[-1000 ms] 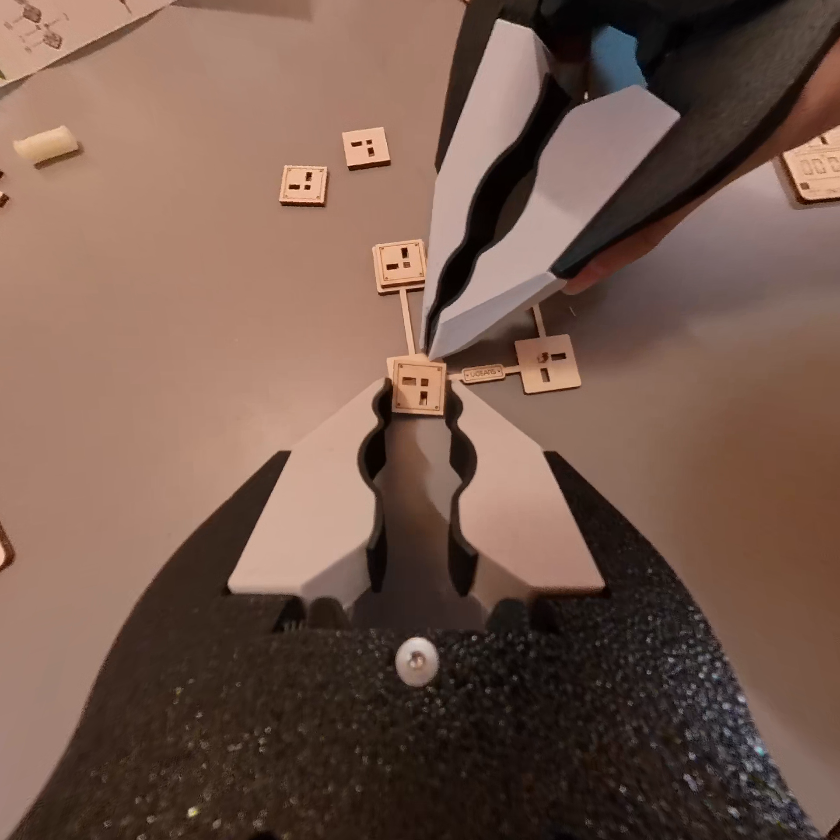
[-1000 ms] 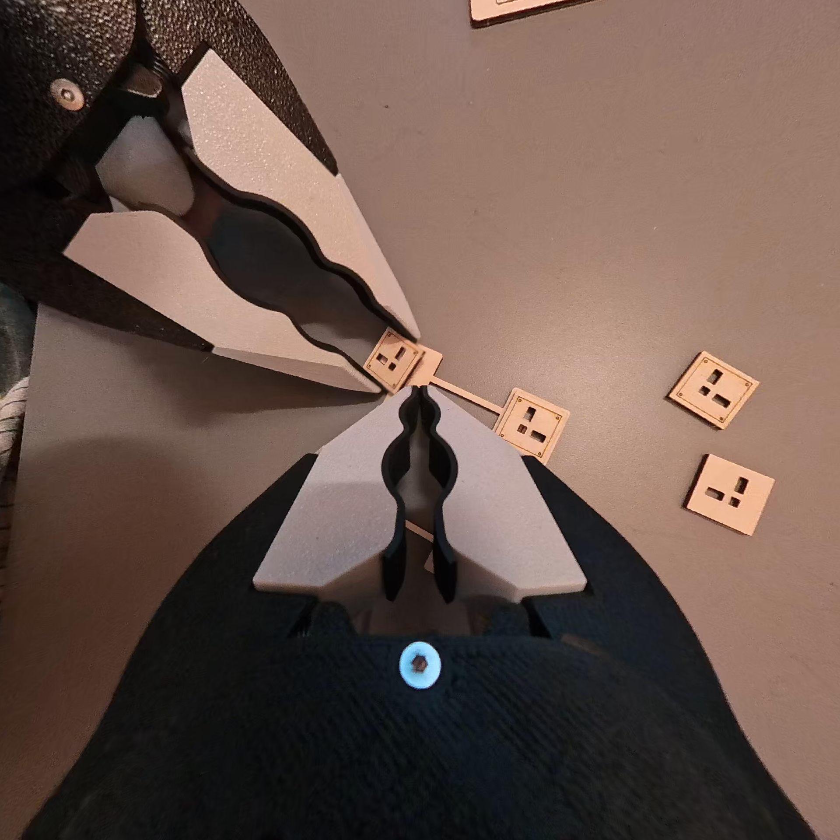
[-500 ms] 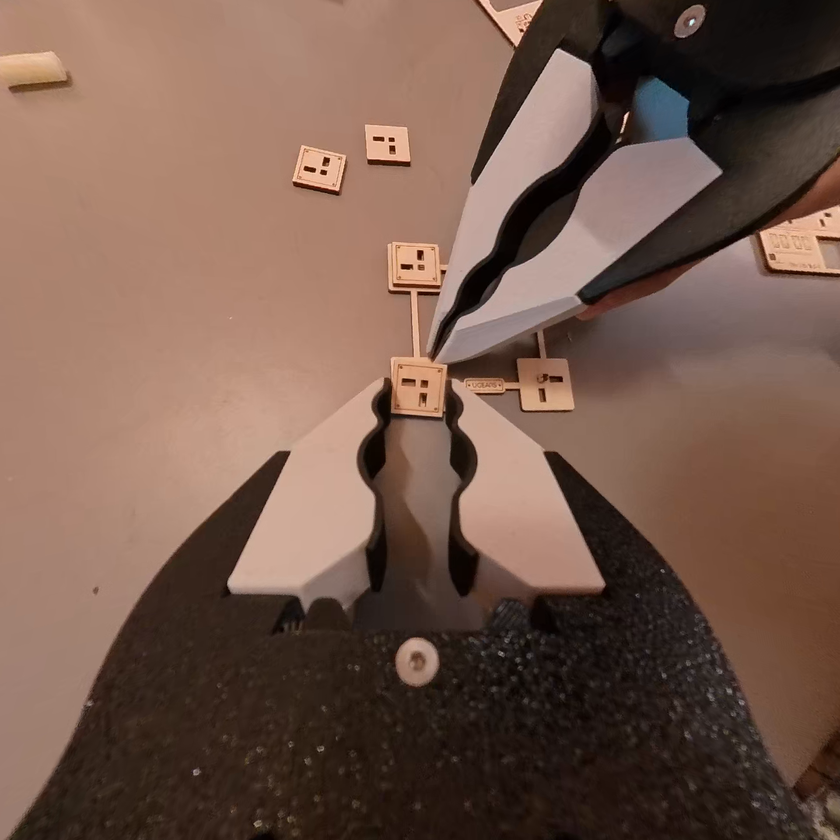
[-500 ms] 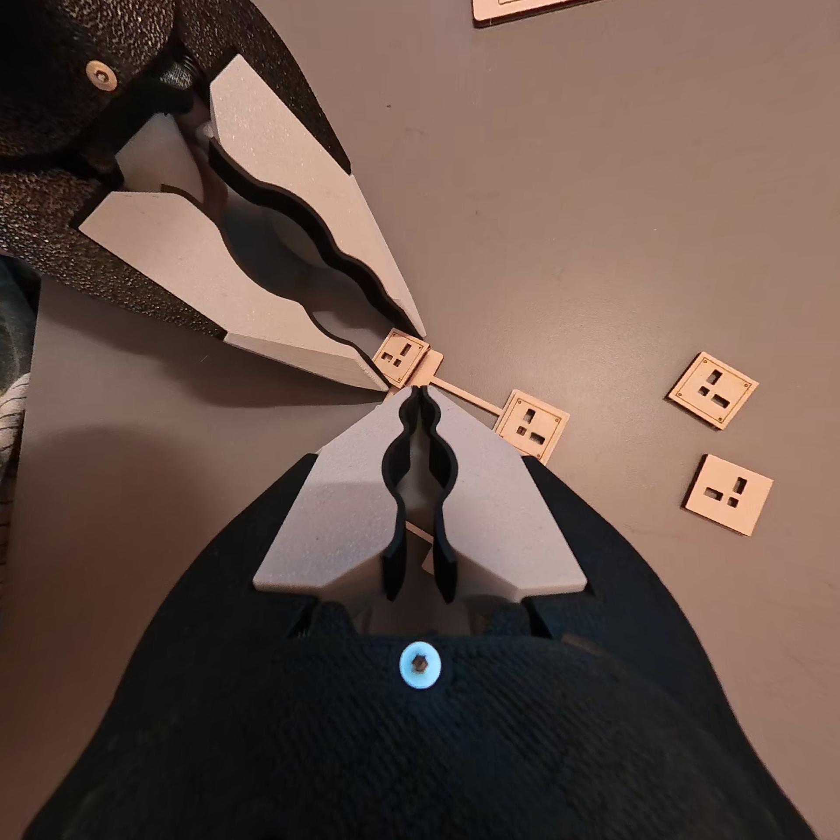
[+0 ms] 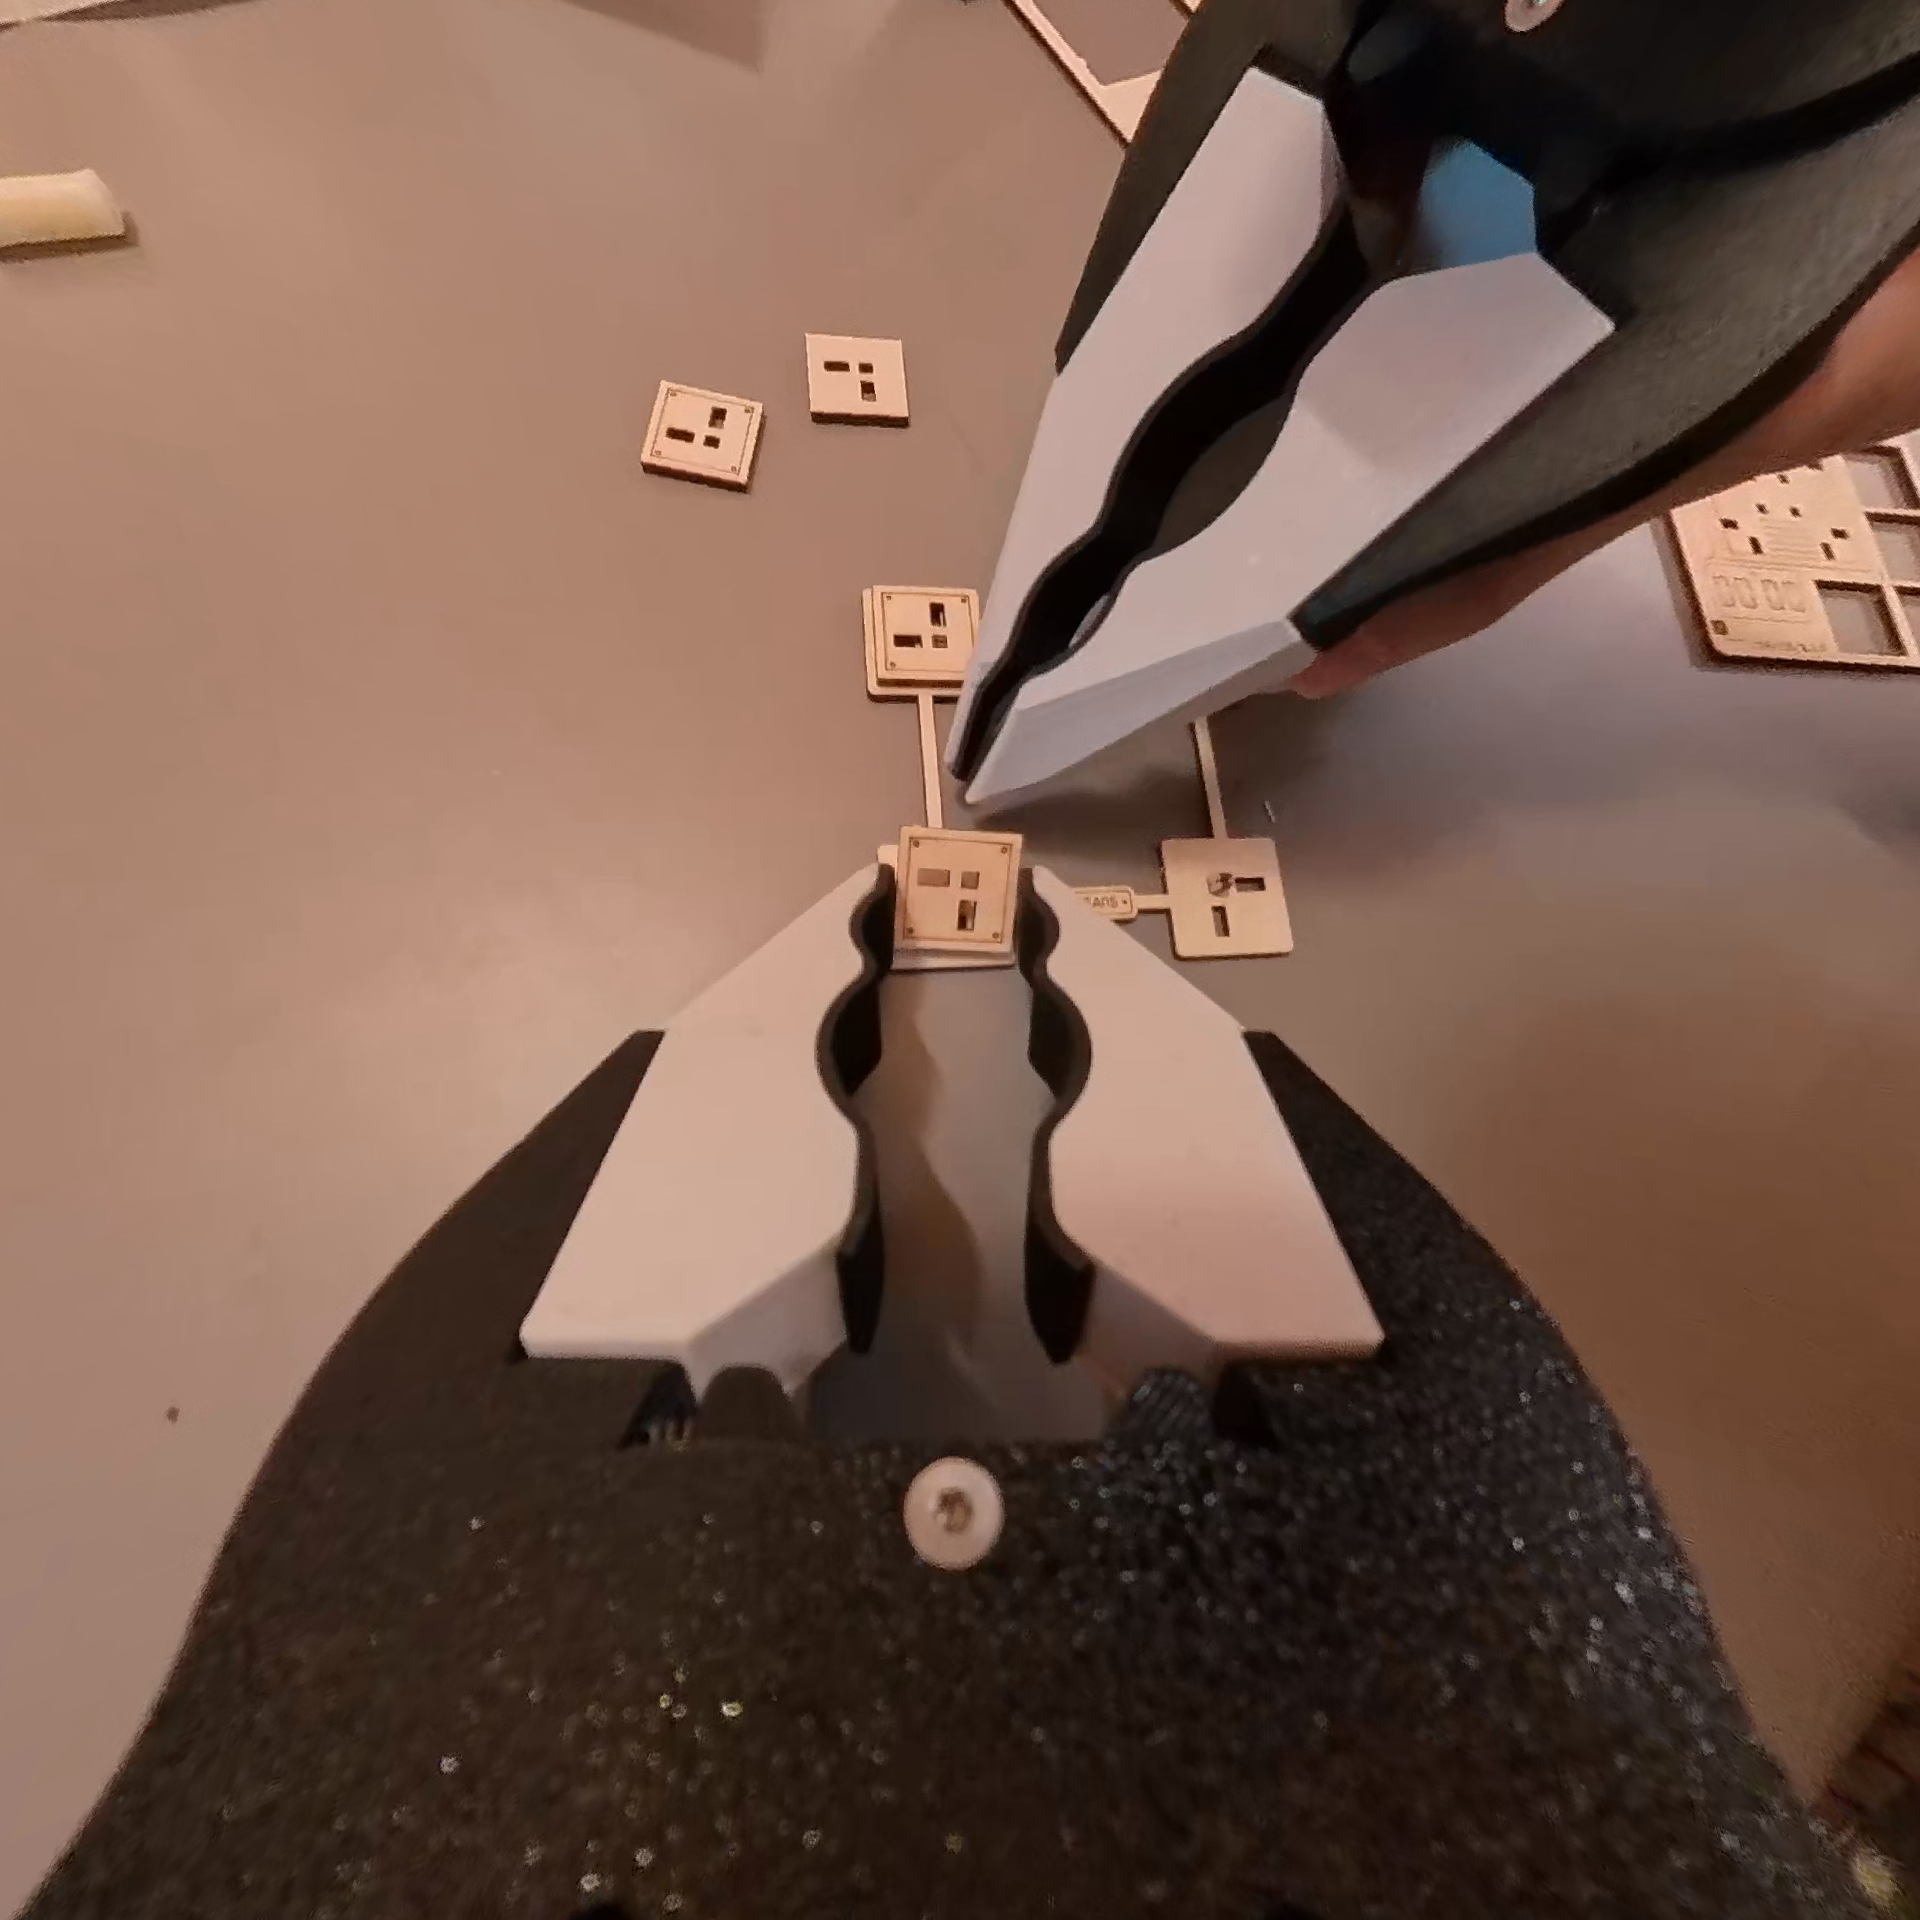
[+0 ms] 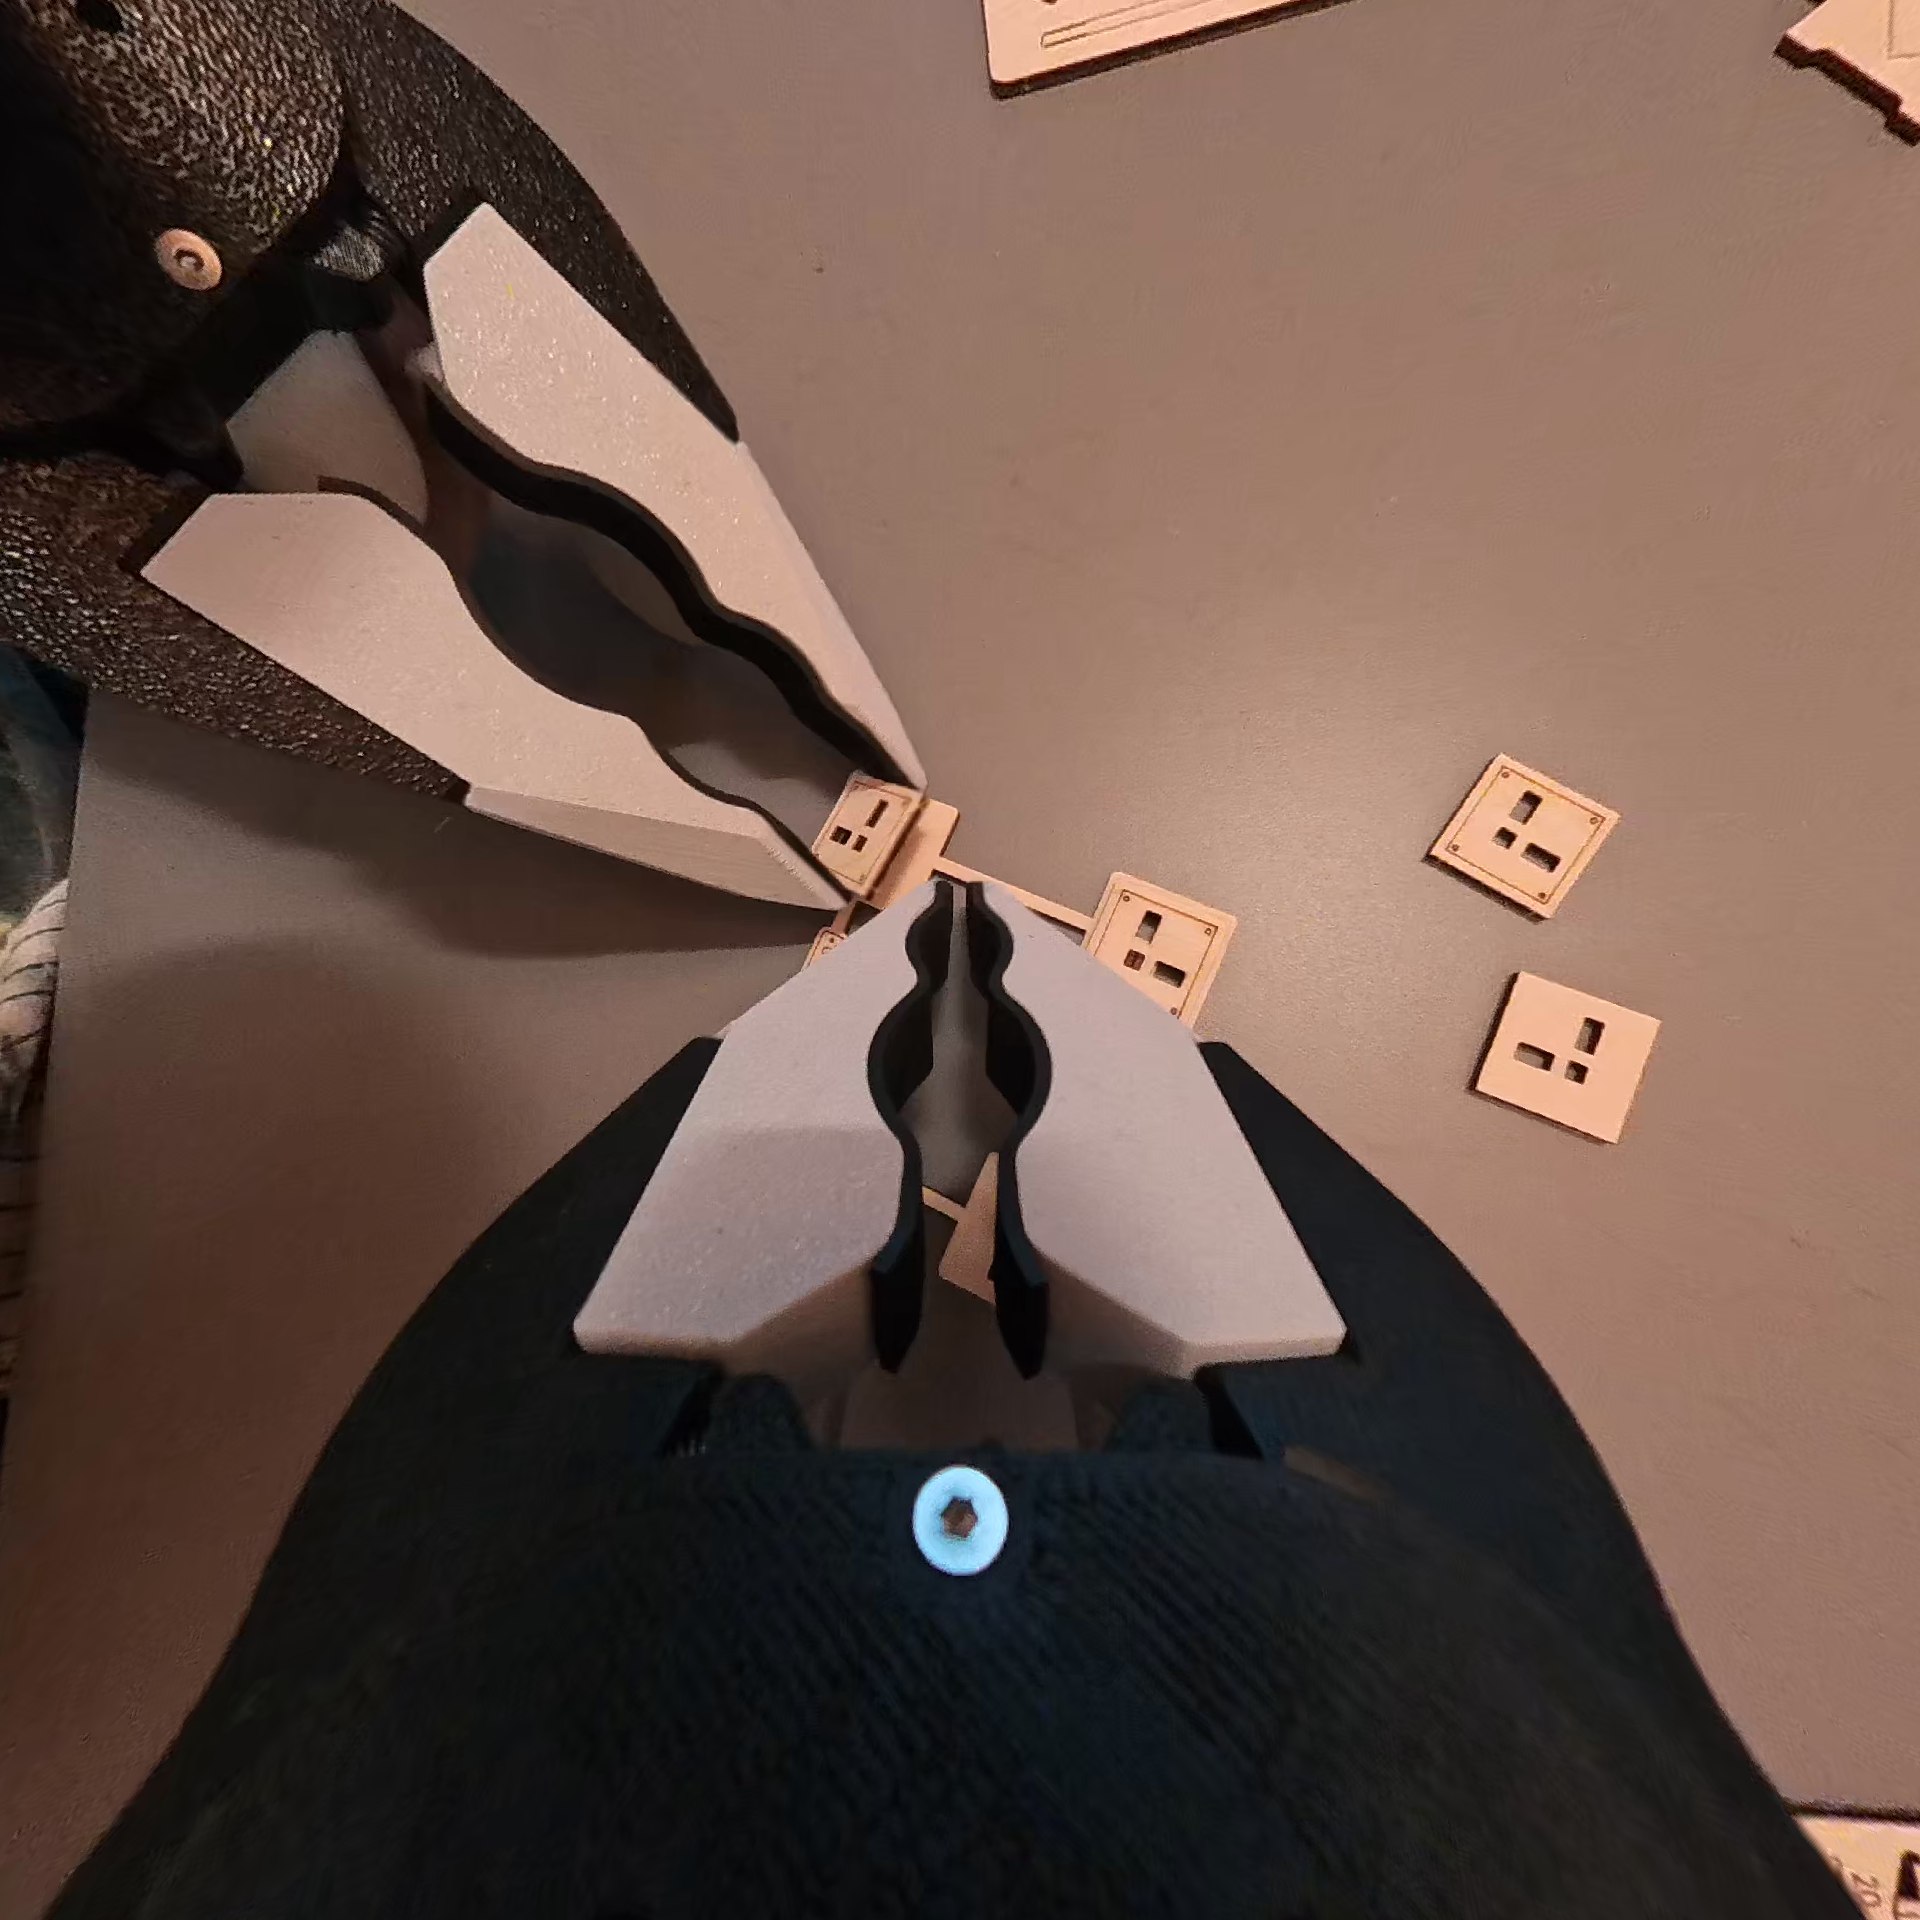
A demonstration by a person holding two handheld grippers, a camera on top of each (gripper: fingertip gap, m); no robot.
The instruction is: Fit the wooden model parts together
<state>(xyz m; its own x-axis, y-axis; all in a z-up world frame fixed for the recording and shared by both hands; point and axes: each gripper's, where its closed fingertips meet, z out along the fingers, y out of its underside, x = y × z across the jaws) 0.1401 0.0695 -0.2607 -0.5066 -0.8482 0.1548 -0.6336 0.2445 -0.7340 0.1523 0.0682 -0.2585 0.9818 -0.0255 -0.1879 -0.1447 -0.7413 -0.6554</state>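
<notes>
My left gripper is shut on a small square wooden plate with slots. It holds the plate flat over the centre square of a thin wooden frame lying on the grey table. The frame's sticks lead to a far square and a right square. My right gripper comes in from the upper right, shut, with its tips just beyond the plate. In the right wrist view its tips sit over the frame stick, next to the left gripper and the plate.
Two loose slotted squares lie far left of the frame, and show on the right in the right wrist view. A punched wooden sheet lies at the right. A pale cylinder lies far left. Left and right tips are no more than a few centimetres apart. Left tips and right tips are each some 20 centimetres from the pale cylinder.
The right gripper's tips have drawn back a little from the held plate's corner. The left gripper still holds the plate over the frame's centre.
</notes>
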